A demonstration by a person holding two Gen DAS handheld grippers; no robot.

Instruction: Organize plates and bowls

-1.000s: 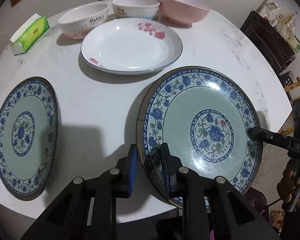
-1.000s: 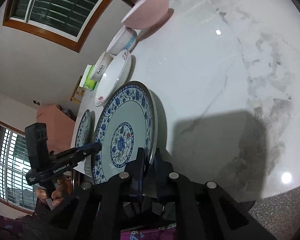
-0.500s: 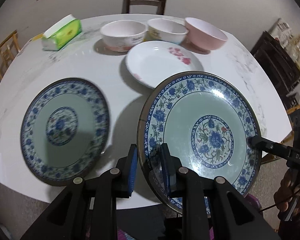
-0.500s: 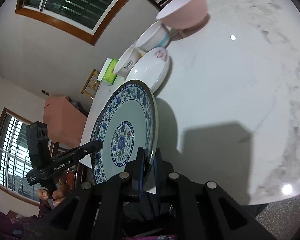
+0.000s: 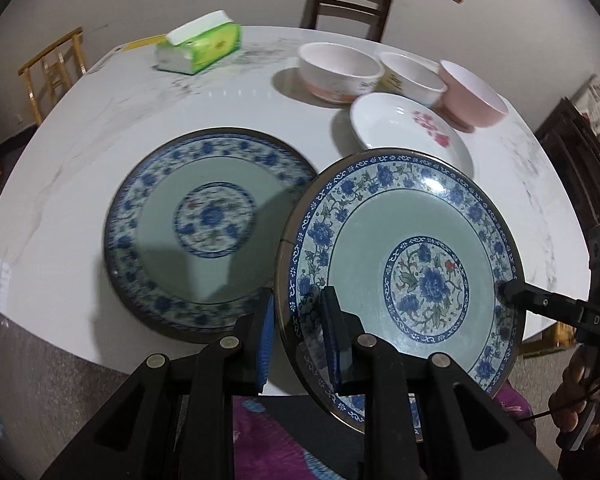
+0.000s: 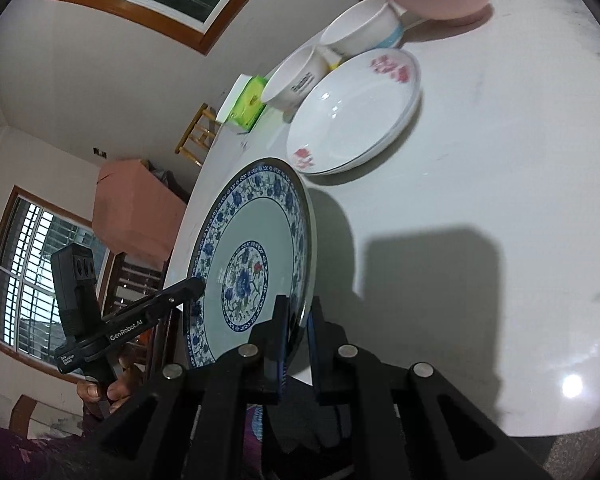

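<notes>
I hold both grippers angled down — left gripper (image 5: 298, 332) & right gripper (image 6: 298, 326) each clamp blue-floral plate (image 5: 404, 276) rim; plate tilted above table (image 5: 100, 128).

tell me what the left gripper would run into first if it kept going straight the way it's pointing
Likely the second blue-and-white plate lying flat on the white table. The left gripper is clamped on the rim of the lifted blue-and-white plate, aimed down and forward at the other plate's near edge; depth is uncertain.

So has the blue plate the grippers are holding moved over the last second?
Yes. The held plate has been carried sideways toward the matching plate lying on the table, and now overlaps its edge in the left wrist view.
</notes>
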